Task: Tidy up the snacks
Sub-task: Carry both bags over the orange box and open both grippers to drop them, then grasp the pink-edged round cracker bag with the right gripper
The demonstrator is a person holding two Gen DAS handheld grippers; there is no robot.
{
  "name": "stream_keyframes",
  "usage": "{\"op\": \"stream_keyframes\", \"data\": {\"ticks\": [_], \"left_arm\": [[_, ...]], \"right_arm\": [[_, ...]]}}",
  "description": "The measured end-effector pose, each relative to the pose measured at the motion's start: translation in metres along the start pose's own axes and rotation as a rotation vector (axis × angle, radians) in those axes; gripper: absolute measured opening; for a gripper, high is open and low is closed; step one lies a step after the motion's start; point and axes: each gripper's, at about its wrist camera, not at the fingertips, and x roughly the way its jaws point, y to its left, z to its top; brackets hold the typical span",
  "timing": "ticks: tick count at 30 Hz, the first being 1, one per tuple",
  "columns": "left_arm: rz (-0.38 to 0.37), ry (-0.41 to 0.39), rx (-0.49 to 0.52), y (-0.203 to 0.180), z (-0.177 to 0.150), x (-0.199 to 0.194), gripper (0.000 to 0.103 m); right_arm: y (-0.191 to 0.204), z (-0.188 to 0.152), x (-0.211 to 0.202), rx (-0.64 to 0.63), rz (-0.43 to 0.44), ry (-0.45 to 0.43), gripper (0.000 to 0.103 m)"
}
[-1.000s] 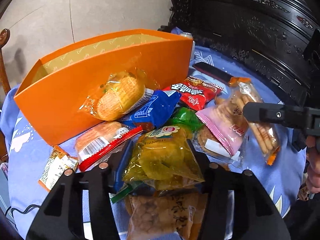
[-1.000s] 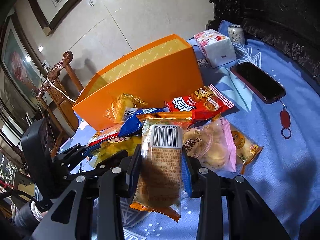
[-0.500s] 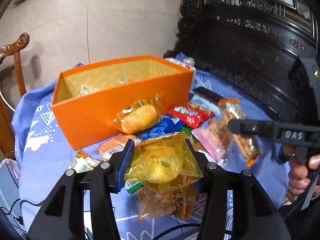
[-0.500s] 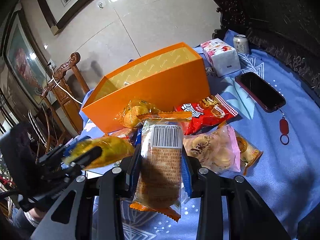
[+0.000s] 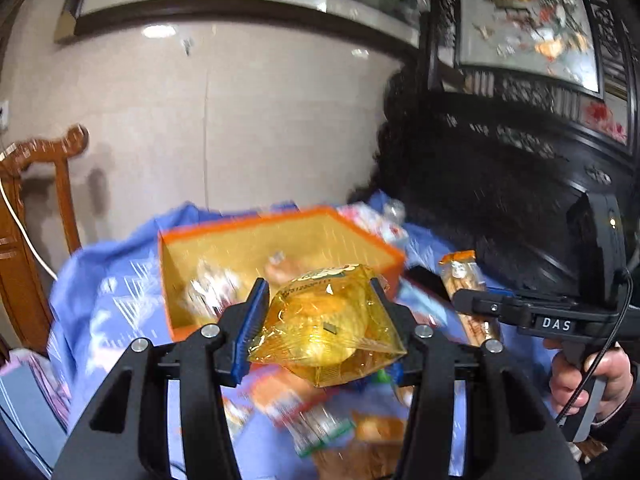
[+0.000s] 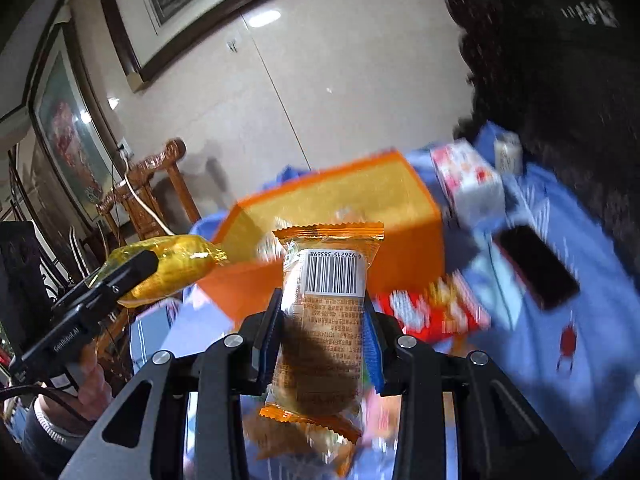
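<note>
Yellow cellophane fills the left wrist view: the left gripper [image 5: 320, 320] clamps a yellow snack packet [image 5: 328, 328] in the air before the orange box [image 5: 280, 248] on the blue tablecloth [image 5: 112, 280]. From the right wrist, the right gripper [image 6: 324, 332] pinches an orange barcode packet [image 6: 324, 312] near that box, above the loose snacks [image 6: 432, 312].

Dark rectangular phone [image 6: 538, 266] flat on blue patterned cloth [image 6: 592, 332] covering surface. White tissue pack with red print [image 6: 468, 180] beside silver drinks can [image 6: 506, 152]. Carved brown wooden chair [image 5: 28, 216] at left. Framed paintings [image 6: 68, 136] on pale wall.
</note>
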Motion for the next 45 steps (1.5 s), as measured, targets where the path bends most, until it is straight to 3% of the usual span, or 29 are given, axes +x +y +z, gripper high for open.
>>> {"op": "stream_keyframes", "data": {"ticks": [5, 14, 15, 16, 18, 22, 27, 36, 45], "left_arm": [[0.040, -0.045, -0.020, 0.022, 0.043, 0.014, 0.049], [0.142, -0.048, -0.053, 0.060, 0.089, 0.069, 0.053], [0.162, -0.037, -0.071, 0.066, 0.092, 0.076, 0.079], [0.199, -0.014, -0.093, 0.072, 0.095, 0.084, 0.098], [0.271, 0.011, -0.146, 0.083, 0.095, 0.086, 0.099], [0.206, -0.053, -0.190, 0.086, 0.079, 0.055, 0.099], [0.178, -0.009, -0.210, 0.075, 0.043, 0.032, 0.099], [0.143, 0.114, -0.126, 0.034, -0.026, 0.012, 0.099], [0.143, 0.164, -0.078, 0.010, -0.053, -0.008, 0.099]], "right_arm": [[0.005, 0.052, 0.016, -0.049, 0.006, -0.058, 0.036], [0.028, 0.120, 0.075, -0.145, 0.012, -0.091, 0.038], [0.030, 0.123, 0.081, -0.154, 0.011, -0.089, 0.056], [0.031, 0.128, 0.091, -0.162, -0.010, -0.063, 0.087], [0.029, 0.128, 0.092, -0.152, -0.060, -0.054, 0.092], [0.020, 0.111, 0.064, -0.173, -0.043, -0.087, 0.092], [0.002, 0.077, 0.040, -0.205, -0.038, -0.033, 0.093], [-0.019, -0.008, 0.012, -0.436, -0.023, 0.165, 0.094], [-0.015, -0.061, 0.030, -0.679, 0.044, 0.346, 0.094]]}}
